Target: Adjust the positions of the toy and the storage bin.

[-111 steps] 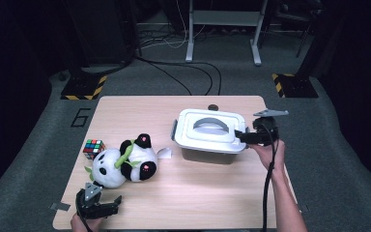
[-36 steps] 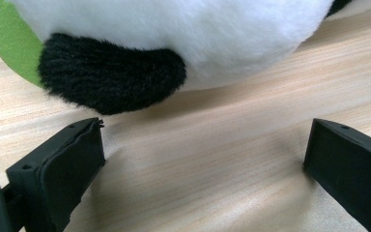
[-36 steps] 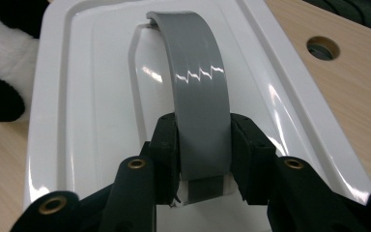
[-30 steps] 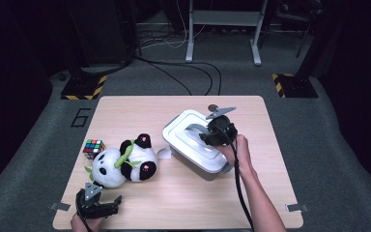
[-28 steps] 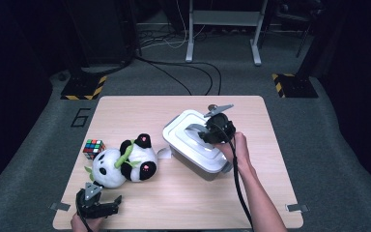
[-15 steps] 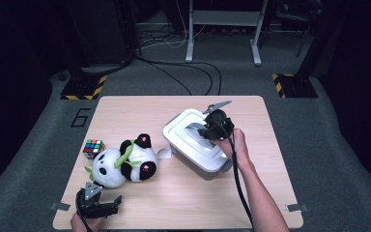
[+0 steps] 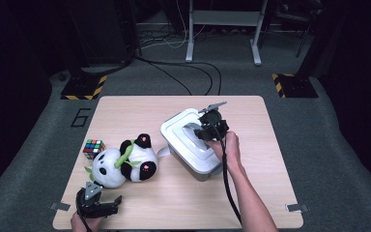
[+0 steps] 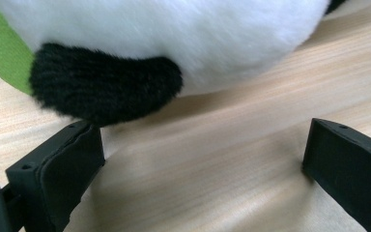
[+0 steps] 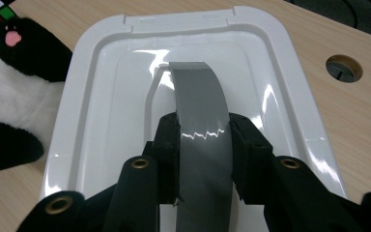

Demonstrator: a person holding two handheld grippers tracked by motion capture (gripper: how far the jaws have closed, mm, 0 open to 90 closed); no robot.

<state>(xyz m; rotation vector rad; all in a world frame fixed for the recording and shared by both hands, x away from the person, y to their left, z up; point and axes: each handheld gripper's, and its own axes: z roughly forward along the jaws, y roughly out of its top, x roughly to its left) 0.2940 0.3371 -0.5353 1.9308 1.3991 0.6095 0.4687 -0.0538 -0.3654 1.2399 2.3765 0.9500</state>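
A white lidded box (image 7: 183, 131) stands skewed on the wooden table (image 7: 140, 111), right of centre. Its lid (image 9: 106, 106) carries a grey arched handle (image 9: 200, 111). My right gripper (image 9: 204, 145) is shut on that handle, one jaw on each side; from above, the right gripper (image 7: 207, 128) sits on top of the box. A plush panda (image 7: 123, 162) lies left of the box. My left gripper (image 7: 99, 205) rests at the table's front left, open, just short of the panda (image 8: 174, 38), with bare table between the jaws of the left gripper (image 8: 203, 154).
A Rubik's cube (image 7: 93, 148) sits left of the panda. In the right gripper view the panda (image 9: 14, 87) lies close to the lid's left side, and a round cable hole (image 9: 344, 67) is in the table beyond the box. Floor cables and dark stands lie behind the table.
The right gripper has moved from the box's right edge onto the lid handle and shut on it. The box has turned askew and shifted slightly left. The left gripper has stayed put.
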